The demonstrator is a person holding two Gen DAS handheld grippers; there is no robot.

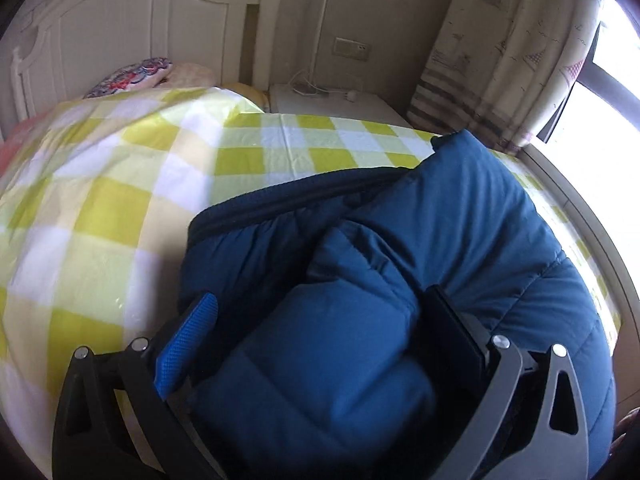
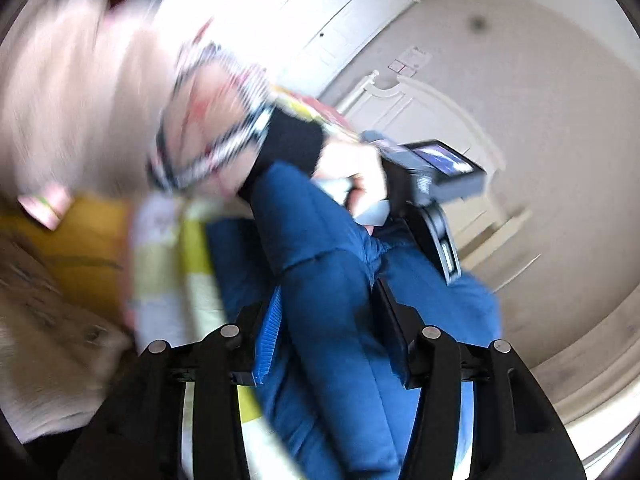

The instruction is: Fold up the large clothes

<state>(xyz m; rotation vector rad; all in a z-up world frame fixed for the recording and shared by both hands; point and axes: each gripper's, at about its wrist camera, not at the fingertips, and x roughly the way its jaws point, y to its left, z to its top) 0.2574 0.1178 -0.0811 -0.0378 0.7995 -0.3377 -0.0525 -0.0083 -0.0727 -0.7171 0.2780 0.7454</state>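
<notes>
While a thick fold of the padded dark-blue quilted jacket [image 1: 400, 240] fills the gap between its pads, the left gripper [image 1: 320, 320] is clamped on that bundle at six o'clock of its own view. The rest of the jacket spreads toward three o'clock over the yellow-and-white checked bedspread [image 1: 120, 184], which runs away to nine and twelve o'clock. Beyond the bedspread lie a patterned pillow [image 1: 132, 76] at eleven o'clock, the white wooden headboard [image 1: 120, 12] behind it, a white bedside cabinet [image 1: 332, 104] with a cable at twelve, and a printed curtain [image 1: 500, 52] at two.

In the blurred right wrist view, the right gripper [image 2: 328, 320] squeezes another blue fold at six o'clock. Past it, at the centre, a hand [image 2: 352, 180] in a black cuff carries the other gripper, blocking the bed behind.
</notes>
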